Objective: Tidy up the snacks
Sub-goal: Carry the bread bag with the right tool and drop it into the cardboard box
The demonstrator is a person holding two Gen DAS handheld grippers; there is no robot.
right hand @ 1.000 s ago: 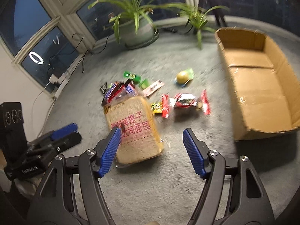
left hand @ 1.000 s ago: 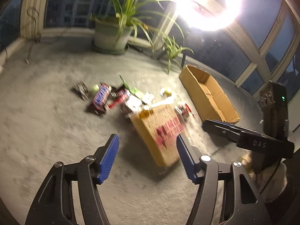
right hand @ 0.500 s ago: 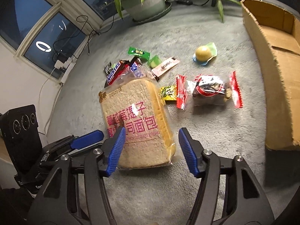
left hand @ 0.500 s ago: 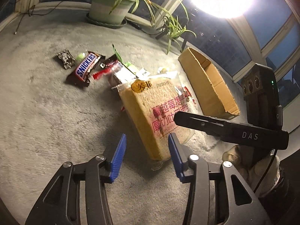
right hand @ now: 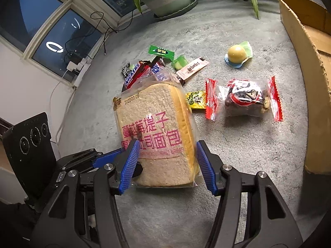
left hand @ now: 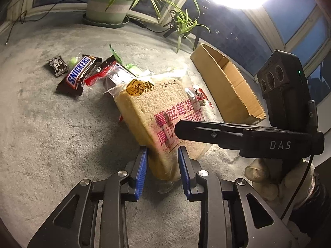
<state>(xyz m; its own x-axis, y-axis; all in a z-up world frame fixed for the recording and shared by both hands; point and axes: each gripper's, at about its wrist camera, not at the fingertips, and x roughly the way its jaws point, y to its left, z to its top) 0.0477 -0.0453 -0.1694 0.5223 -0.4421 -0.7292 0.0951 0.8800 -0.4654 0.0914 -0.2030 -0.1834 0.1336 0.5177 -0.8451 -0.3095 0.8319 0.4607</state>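
A bagged loaf of sliced bread point(left hand: 157, 111) with pink lettering lies on the grey carpet; it also shows in the right wrist view point(right hand: 153, 130). My left gripper point(left hand: 162, 161) has its blue pads around the loaf's near corner, closing in on it. My right gripper point(right hand: 165, 155) straddles the loaf's near end with its pads at both sides. Snickers bars point(left hand: 78, 74) and other small snacks lie behind the loaf. A red-ended nut pack point(right hand: 244, 99) and a yellow ball snack point(right hand: 236, 54) lie to the right.
An open cardboard box point(left hand: 225, 80) stands on the carpet to the right; its wall shows in the right wrist view point(right hand: 310, 66). A potted plant point(left hand: 107, 6) stands at the back by the windows. Cables point(right hand: 99, 33) run along the left wall.
Both grippers moved forward and down onto the bread loaf and narrowed their jaws around it. The loaf now fills the lower middle of both views.
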